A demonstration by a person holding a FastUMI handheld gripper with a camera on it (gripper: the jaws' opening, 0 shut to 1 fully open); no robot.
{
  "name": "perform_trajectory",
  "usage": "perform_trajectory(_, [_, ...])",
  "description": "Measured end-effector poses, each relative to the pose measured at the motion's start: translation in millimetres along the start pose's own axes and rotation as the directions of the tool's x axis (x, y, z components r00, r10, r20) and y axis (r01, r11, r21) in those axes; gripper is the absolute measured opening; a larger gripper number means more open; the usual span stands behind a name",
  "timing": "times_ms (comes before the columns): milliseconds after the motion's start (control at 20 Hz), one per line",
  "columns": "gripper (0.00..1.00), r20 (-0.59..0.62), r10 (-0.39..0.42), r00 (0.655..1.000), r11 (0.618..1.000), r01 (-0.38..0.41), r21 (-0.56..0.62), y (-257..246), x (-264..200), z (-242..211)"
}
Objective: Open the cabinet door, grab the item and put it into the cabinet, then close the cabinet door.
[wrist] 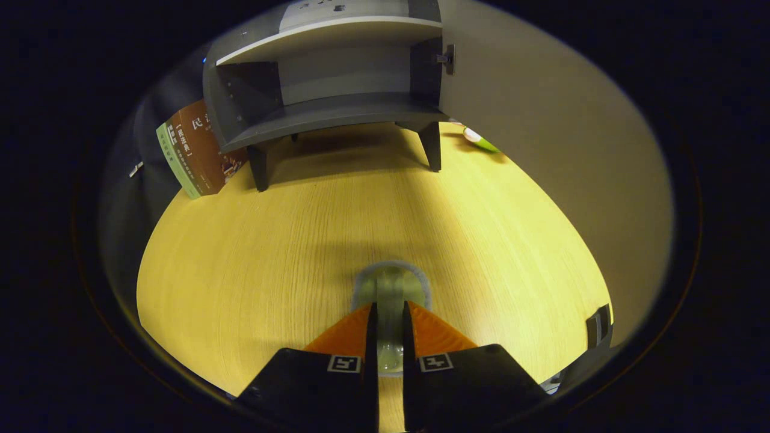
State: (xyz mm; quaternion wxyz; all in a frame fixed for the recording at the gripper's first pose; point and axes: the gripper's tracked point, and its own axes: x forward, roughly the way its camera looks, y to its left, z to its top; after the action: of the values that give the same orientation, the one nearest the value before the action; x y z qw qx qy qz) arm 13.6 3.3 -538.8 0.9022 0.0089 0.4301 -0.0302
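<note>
My gripper (390, 307) is shut on a clear, greenish round item (391, 287), something like a small glass. Both fingers press on it, and its grey-rimmed round end shows just past the fingertips. Whether it rests on the wooden table (252, 252) or hangs above it, I cannot tell. Beyond it, at the far side of the table, the grey cabinet (337, 114) stands on short legs. Its door (541, 138) is swung wide open to the right, a broad pale panel hinged at the cabinet's right wall. Inside, the lower shelf is bare, with a white shelf (331, 33) above it.
Books (195, 150) with brown and green covers lean against the cabinet's left side. A small green and white object (479, 139) lies on the table behind the cabinet's right leg, near the open door. A dark fitting (599, 328) sits at the table's near right edge.
</note>
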Motion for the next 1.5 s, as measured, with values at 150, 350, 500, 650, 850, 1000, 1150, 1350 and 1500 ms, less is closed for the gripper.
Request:
perform_trajectory(150, [0.21,0.038,-0.009,0.999,0.999,0.011,-0.049,-2,-12,9])
perform_trajectory(350, [0.21,0.122,0.043,0.992,0.998,-0.038,-0.042,9,-61,55])
perform_trajectory(500, [0.2,0.199,0.095,0.975,0.995,-0.091,-0.031,23,-108,102])
perform_trajectory(650, [0.2,0.295,0.137,0.946,0.991,-0.13,-0.041,37,-160,164])
perform_trajectory(850, [0.21,0.365,0.188,0.912,0.982,-0.176,-0.066,53,-215,248])
perform_trajectory(1000, [0.2,0.427,0.204,0.881,0.979,-0.191,-0.073,65,-233,316])
perform_trajectory(1150, [0.2,0.497,0.198,0.845,0.98,-0.186,-0.075,72,-232,382])
perform_trajectory(1350, [0.2,0.5,0.185,0.846,0.983,-0.165,-0.085,79,-200,445])
perform_trajectory(1500, [0.2,0.445,0.171,0.879,0.985,-0.154,-0.074,84,-150,469])
